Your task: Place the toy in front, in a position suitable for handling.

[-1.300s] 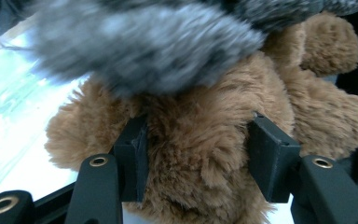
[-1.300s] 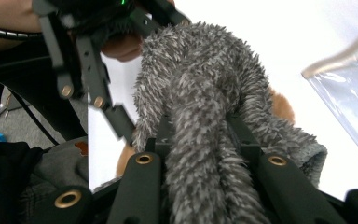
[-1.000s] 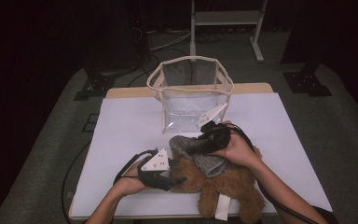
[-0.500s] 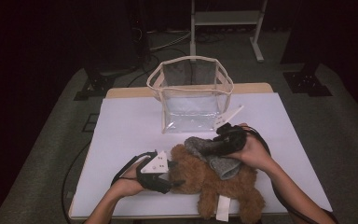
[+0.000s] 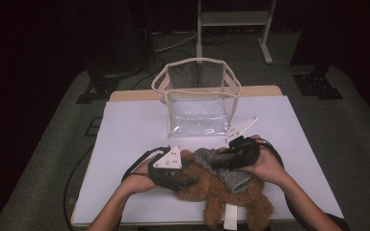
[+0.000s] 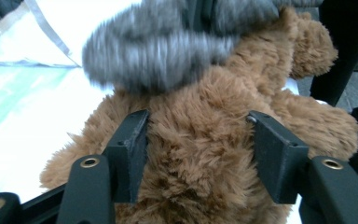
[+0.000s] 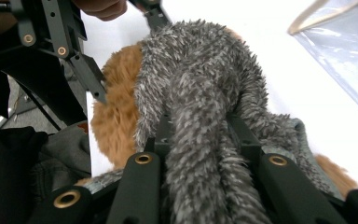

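Brown plush toy [image 6: 205, 154] between left claw [image 6: 198, 154] pads

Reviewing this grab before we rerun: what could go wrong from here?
1. The right gripper pinches only a fold of the grey garment, which could slip free if pulled.
2. The left gripper straddles the brown plush toy; its fingers sink into soft fur, so the toy may drag along.
3. The clear bag stands close behind and might get knocked.
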Motion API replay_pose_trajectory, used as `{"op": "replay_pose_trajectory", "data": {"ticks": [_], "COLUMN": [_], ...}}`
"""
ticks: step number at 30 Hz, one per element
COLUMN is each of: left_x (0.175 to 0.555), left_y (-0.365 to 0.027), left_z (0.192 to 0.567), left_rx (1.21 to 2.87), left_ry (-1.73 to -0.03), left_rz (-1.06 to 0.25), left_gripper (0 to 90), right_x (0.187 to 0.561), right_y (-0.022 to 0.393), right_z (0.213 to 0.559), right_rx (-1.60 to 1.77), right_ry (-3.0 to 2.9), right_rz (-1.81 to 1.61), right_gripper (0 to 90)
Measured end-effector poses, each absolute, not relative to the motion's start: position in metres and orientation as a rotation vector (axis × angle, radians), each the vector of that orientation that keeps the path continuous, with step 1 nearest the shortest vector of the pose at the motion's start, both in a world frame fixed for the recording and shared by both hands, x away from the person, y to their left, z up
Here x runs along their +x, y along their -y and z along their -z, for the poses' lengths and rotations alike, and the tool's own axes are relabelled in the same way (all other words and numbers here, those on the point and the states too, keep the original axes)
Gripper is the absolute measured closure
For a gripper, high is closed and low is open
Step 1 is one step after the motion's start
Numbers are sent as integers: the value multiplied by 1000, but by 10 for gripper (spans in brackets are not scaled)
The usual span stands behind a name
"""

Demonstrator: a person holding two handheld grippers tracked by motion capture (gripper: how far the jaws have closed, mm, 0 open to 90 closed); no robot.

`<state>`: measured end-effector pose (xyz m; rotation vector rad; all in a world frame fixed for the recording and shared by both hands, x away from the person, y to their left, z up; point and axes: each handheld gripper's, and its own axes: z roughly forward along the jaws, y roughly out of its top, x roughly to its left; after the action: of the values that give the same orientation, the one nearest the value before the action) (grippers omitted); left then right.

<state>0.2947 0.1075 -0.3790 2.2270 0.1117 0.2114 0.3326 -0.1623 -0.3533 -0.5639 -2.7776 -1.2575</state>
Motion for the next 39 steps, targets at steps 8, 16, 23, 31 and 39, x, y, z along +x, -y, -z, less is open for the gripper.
{"op": "replay_pose_trajectory", "data": {"ticks": [8, 16, 23, 31, 39], "left_x": [288, 305, 311, 312, 311], "left_y": [-112, -95, -105, -105, -92], "left_z": [376, 378, 381, 376, 369], "left_rx": [2262, 2257, 2249, 2302, 2337], "left_ry": [-82, -99, -162, -209, -82], "left_rz": [-217, -215, -216, -273, -267], "left_gripper": [394, 326, 341, 367, 185], "right_x": [327, 324, 305, 302, 324], "right_y": [187, 182, 232, 232, 216], "right_z": [353, 351, 344, 369, 380], "right_rx": [-657, -608, -735, -800, -794], "right_ry": [2776, 2783, 2785, 2741, 2696], "right_rz": [1301, 1316, 1356, 1394, 1424], "right_gripper": [692, 688, 686, 682, 687]}}
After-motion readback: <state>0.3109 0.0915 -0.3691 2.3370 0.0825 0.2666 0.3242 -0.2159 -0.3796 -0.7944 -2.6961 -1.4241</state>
